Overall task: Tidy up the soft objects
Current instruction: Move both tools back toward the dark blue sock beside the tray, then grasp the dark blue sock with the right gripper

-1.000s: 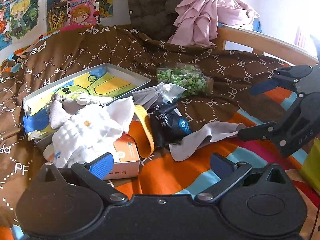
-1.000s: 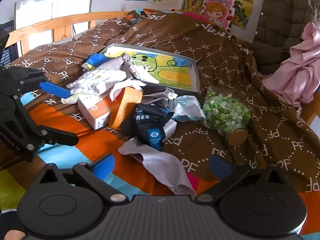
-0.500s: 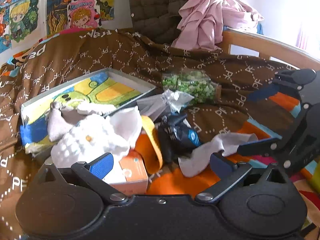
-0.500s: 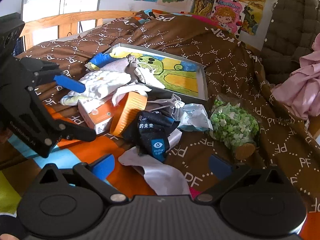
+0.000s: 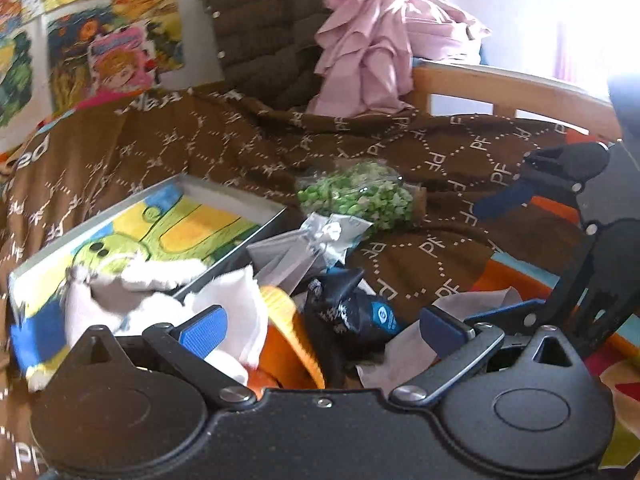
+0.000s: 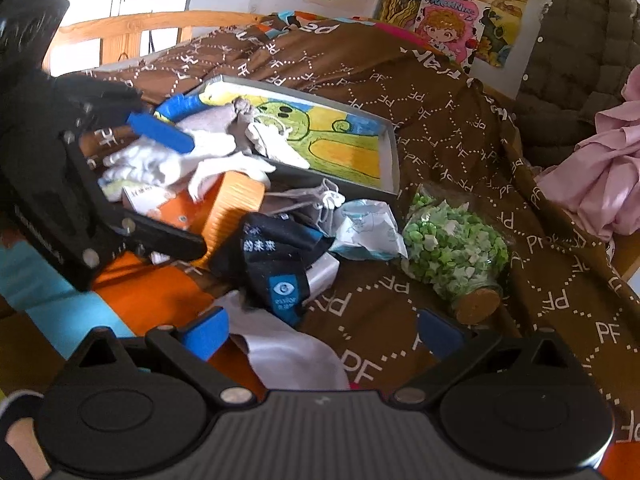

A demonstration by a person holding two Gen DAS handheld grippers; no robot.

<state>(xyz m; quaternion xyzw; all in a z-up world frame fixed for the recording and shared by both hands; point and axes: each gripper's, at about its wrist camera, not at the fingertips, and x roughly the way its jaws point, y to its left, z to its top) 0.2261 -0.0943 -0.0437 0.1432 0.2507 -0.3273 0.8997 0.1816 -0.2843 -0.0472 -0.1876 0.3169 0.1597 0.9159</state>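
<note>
A pile of soft things lies on the bed: white fluffy cloths (image 5: 132, 292) (image 6: 160, 160), a black pouch with a blue label (image 5: 352, 312) (image 6: 280, 256), a light grey cloth (image 5: 400, 356) (image 6: 288, 352) and a crumpled grey drawstring bag (image 5: 312, 240) (image 6: 308, 204). My left gripper (image 5: 320, 328) is open and empty, low over the white cloths and an orange ribbed lid (image 5: 296, 340). My right gripper (image 6: 320, 332) is open and empty, just above the grey cloth. Each gripper shows in the other's view.
A shallow box with a cartoon picture (image 5: 168, 236) (image 6: 344, 148) lies behind the pile. An orange carton (image 6: 172, 208) sits under the cloths. A bag of green pieces (image 5: 360, 200) (image 6: 452, 248) lies to the right. Pink clothes (image 5: 372, 52) and a dark jacket (image 5: 268, 40) hang by the wooden bed rail (image 5: 512, 96).
Both grippers have moved forward and lower toward the pile. The left one has closed in over the white cloths and orange lid; both stay open.
</note>
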